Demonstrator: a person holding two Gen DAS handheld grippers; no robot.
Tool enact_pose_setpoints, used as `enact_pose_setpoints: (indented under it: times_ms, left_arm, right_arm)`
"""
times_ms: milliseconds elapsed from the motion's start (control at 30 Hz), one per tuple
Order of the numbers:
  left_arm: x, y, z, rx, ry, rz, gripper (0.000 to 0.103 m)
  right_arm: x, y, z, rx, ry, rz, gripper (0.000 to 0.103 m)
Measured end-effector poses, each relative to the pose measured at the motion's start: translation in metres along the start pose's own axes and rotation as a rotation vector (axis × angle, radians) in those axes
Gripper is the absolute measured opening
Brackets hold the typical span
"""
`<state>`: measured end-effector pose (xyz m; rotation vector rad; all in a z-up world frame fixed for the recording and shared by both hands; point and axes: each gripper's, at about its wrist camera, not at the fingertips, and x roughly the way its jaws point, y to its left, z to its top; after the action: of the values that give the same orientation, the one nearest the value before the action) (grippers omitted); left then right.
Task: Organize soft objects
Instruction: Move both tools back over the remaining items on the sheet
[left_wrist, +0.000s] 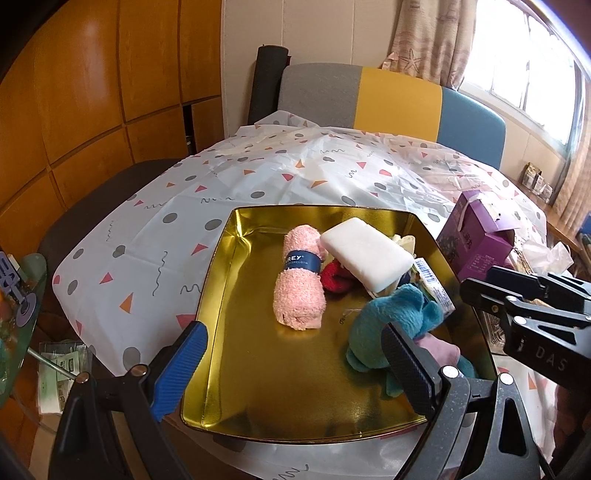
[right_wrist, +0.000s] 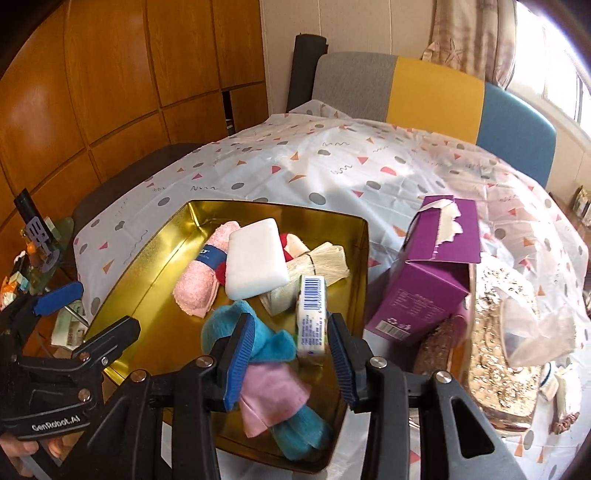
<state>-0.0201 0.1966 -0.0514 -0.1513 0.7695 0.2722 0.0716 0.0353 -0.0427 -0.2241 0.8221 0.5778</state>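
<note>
Though banded, pink towel roll (lengthwise) away.

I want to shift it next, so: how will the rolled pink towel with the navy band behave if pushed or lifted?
The rolled pink terry towel would probably roll sideways across the smooth gold tin tray. Its navy paper band should keep it from unrolling. It looks soft and light, so it would likely squash under a grip.

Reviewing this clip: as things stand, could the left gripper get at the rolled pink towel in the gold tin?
Probably yes. The left gripper stands open over the gold tin, and the rolled pink towel lies ahead of it with bare tin floor between. Only the white sponge crowds the roll's far end.
</note>
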Motion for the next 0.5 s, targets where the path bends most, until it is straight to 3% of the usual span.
enact_pose_setpoints:
  times_ms: [500]
  left_arm:
    - [0.006, -0.013, -0.007, 0.031, 0.026, -0.016, 0.096]
  right_arm:
    - [-0.038, -0.031, -0.023, -0.009, -0.077, -0.106, 0.045]
